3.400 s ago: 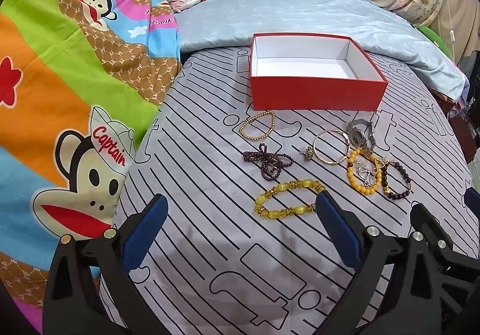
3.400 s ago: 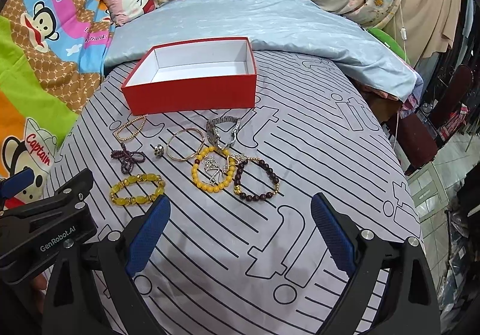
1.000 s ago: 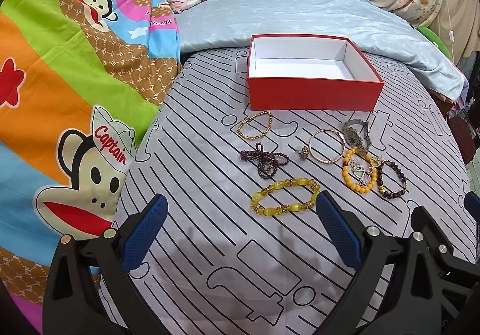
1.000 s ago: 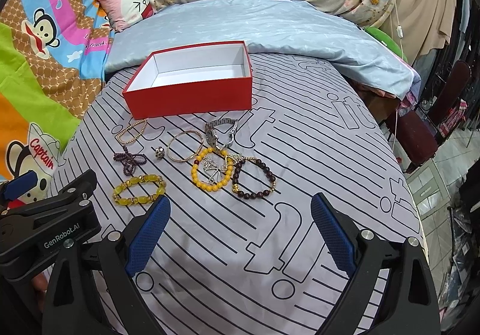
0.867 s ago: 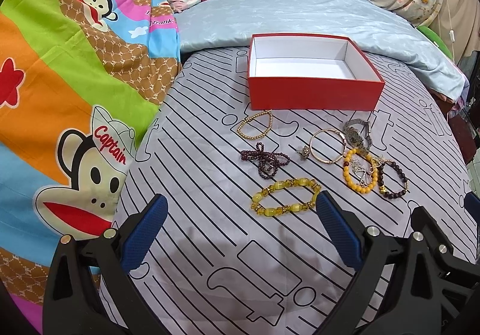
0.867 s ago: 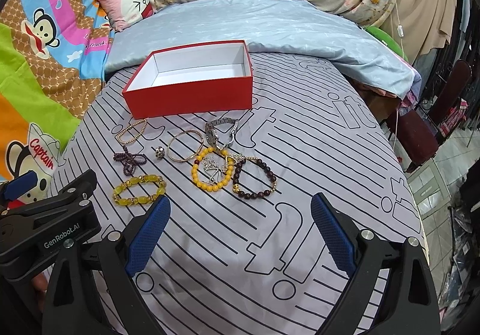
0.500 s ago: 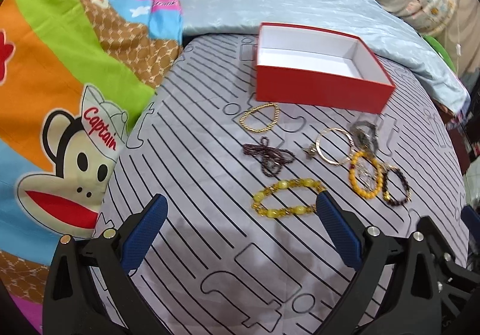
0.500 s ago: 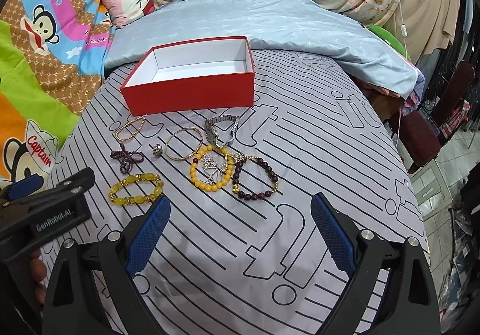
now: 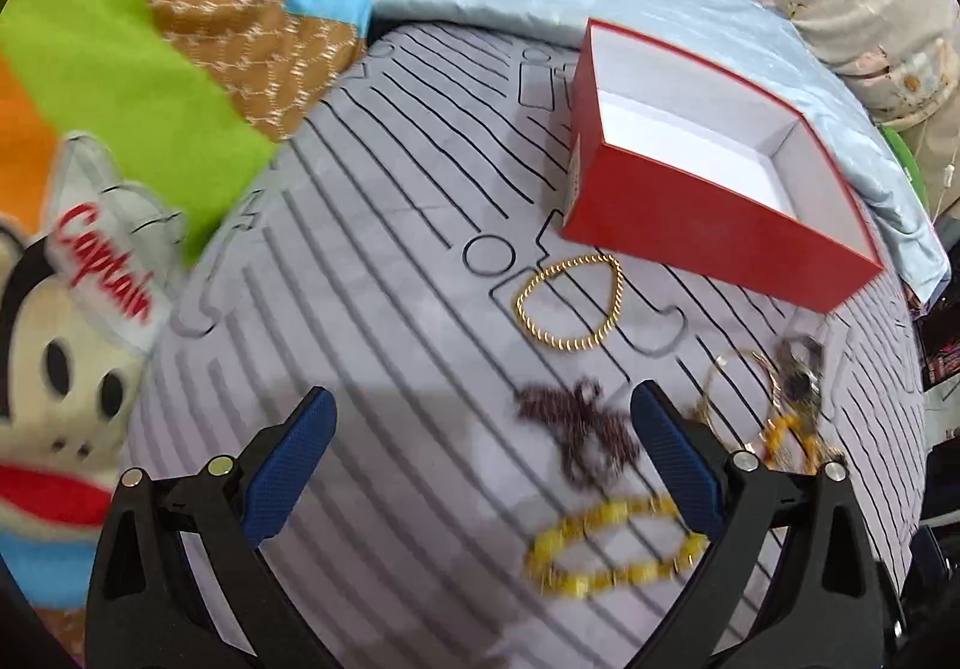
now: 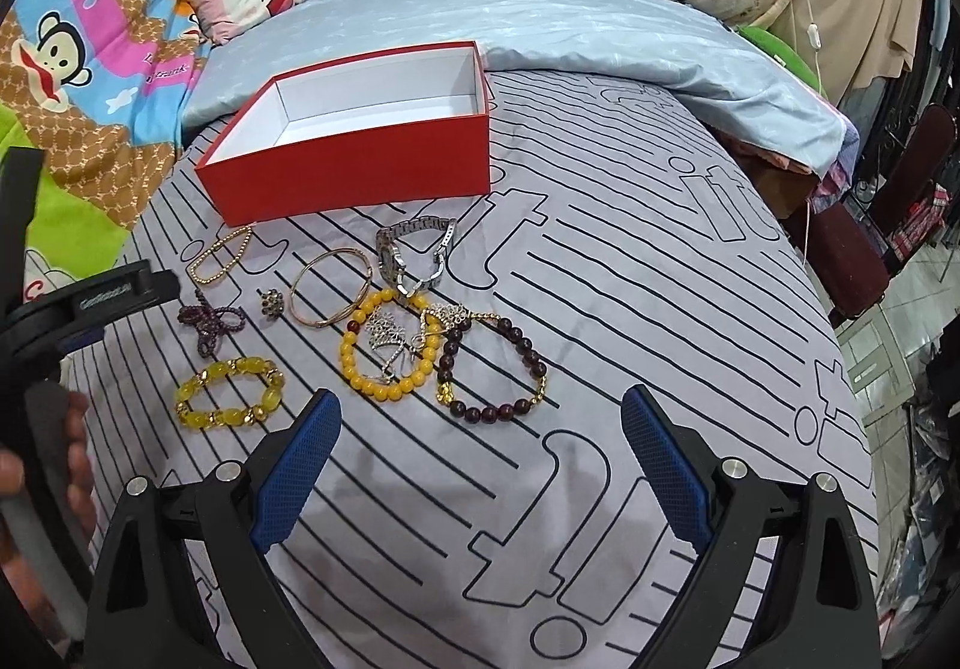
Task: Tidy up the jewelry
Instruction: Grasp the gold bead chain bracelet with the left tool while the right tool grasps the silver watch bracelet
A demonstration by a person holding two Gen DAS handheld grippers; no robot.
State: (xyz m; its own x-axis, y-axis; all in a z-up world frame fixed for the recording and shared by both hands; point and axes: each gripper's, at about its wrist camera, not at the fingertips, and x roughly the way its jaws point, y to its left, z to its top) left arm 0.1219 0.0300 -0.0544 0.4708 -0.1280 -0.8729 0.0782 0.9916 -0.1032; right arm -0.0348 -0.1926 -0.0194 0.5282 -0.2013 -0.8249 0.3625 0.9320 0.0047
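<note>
Jewelry lies spread on the grey striped bed cover (image 10: 600,261), in front of the red box (image 10: 360,171), which is open and shows only its white inside. The left tool (image 9: 480,453) has its jaws wide apart and holds nothing; it hangs over the dark purple bead string (image 9: 576,423), near the gold chain bracelet (image 9: 570,303) and the yellow bead bracelet (image 9: 612,549). The right tool (image 10: 480,447) is also wide open and holds nothing, just in front of the dark bead bracelet (image 10: 498,369), the orange bead bracelet (image 10: 384,351) and the silver watch (image 10: 414,255).
</note>
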